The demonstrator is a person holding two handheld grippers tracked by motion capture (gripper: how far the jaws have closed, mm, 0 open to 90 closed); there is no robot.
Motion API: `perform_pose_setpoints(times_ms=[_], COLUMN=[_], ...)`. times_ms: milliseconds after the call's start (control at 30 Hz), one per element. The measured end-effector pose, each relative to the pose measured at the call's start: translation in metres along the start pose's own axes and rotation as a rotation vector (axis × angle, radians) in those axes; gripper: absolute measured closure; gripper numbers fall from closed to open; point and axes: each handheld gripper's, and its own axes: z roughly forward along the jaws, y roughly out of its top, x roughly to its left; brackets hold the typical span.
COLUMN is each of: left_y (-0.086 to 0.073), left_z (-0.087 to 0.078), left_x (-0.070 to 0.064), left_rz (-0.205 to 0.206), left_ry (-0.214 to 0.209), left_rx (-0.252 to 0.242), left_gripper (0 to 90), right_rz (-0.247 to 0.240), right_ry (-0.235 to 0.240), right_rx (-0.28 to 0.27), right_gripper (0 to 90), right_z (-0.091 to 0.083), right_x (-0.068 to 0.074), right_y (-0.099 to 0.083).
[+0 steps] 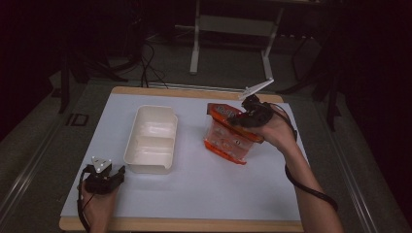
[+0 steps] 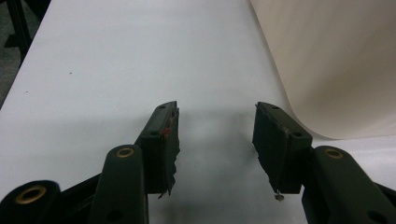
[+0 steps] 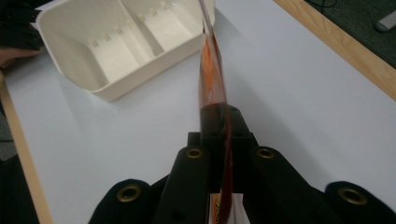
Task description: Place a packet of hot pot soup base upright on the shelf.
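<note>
An orange snack bag (image 1: pixel 228 136) with a clear window hangs tilted over the right half of the white table (image 1: pixel 194 194), its lower corner near the surface. My right gripper (image 1: pixel 241 116) is shut on the bag's top edge; in the right gripper view the bag's edge (image 3: pixel 212 70) runs up from between the closed jaws of the right gripper (image 3: pixel 219 122). A cream two-compartment box (image 1: pixel 150 138) sits empty at centre left, also seen as the box (image 3: pixel 121 42). My left gripper (image 1: pixel 116 173) rests near the front left, open, and the left gripper (image 2: pixel 215 135) holds nothing, with the box wall (image 2: pixel 336 60) beside it.
The table's wooden rim (image 1: pixel 184 225) shows along the front and back. Behind the table stand a white desk frame (image 1: pixel 233 29) and cables on the dark floor. A black cable (image 1: pixel 311 189) trails along the right forearm.
</note>
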Motion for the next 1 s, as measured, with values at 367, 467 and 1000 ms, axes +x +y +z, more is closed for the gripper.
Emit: perform_pose_setpoints(times_ms=[367,467,1000], left_y=[0.000,0.000,0.000], left_z=[-0.001,-0.001,0.000], left_x=[0.000,0.001,0.000], left_rz=[-0.002,-0.006,0.000], left_ry=[-0.001,-0.001,0.000], left_rx=[-0.002,-0.005,-0.002], left_gripper=[50.7,50.7,50.7], right_rz=[-0.024,-0.026,-0.014], right_ry=[0.060,0.072,0.096], right_rx=[0.013,0.019,0.003], right_gripper=[89.4,89.1,78.5], right_z=[0.010,0.015,0.008], right_x=[0.018,0.019,0.011], right_y=[0.014,0.014,-0.008])
